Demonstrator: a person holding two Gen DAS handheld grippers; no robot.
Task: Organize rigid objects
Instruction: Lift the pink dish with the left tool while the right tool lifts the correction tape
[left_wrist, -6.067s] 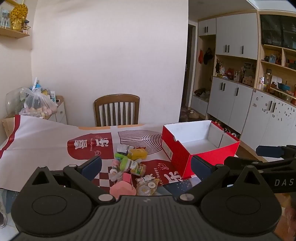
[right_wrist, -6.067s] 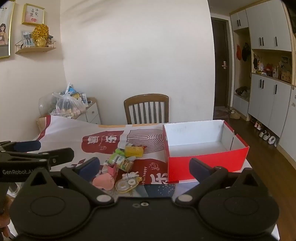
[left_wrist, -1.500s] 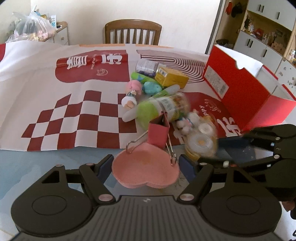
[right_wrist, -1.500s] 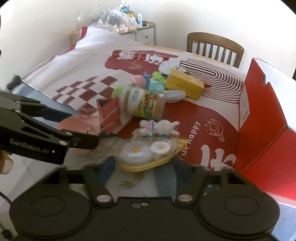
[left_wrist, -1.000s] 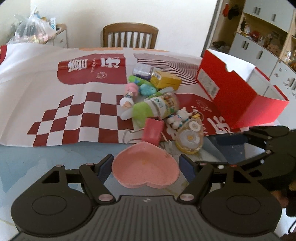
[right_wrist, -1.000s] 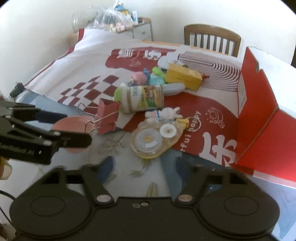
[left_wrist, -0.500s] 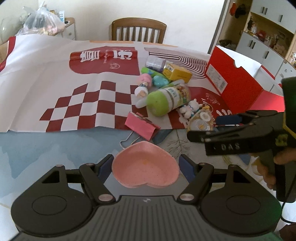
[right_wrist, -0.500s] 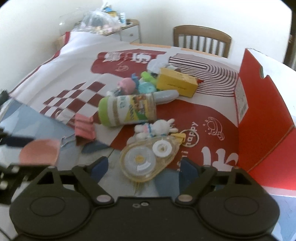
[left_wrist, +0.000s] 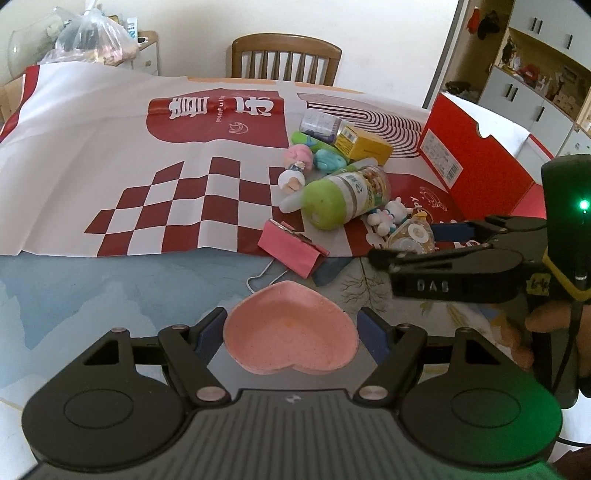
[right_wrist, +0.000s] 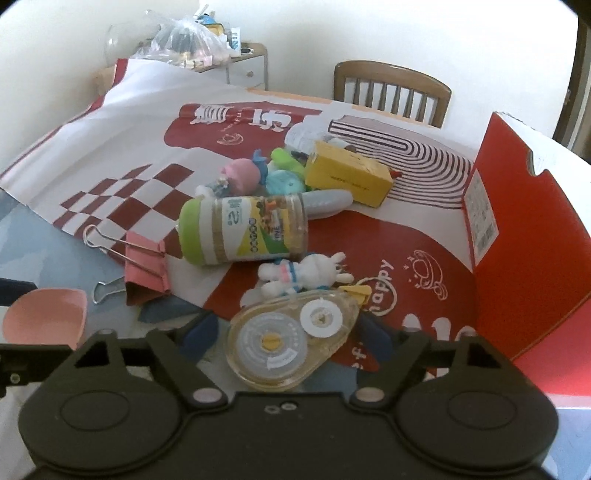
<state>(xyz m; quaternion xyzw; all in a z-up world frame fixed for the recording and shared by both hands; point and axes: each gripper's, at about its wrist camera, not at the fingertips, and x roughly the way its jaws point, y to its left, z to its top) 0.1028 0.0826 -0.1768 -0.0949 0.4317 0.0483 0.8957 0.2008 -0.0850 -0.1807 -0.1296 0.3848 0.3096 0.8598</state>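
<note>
My left gripper (left_wrist: 291, 334) is shut on a pink heart-shaped dish (left_wrist: 290, 341) and holds it over the blue table; the dish also shows in the right wrist view (right_wrist: 44, 317). My right gripper (right_wrist: 286, 341) is open, its fingers on both sides of a clear yellow correction-tape dispenser (right_wrist: 291, 345), which also shows in the left wrist view (left_wrist: 412, 236). A red open box (left_wrist: 476, 155) stands at the right. Beside it lie a green-capped jar (right_wrist: 243, 230), a white rabbit toy (right_wrist: 306, 275), a yellow box (right_wrist: 347, 173) and a pink binder clip (left_wrist: 291, 251).
A red-and-white printed cloth (left_wrist: 129, 155) covers the far table. Small pink, green and teal toys (right_wrist: 266, 173) lie behind the jar. A wooden chair (left_wrist: 284, 59) stands at the far edge. A plastic bag (left_wrist: 88, 37) sits on a side cabinet.
The left gripper has drawn back with the pink dish, away from the binder clip. The right gripper has moved in low until its fingers flank the tape dispenser.
</note>
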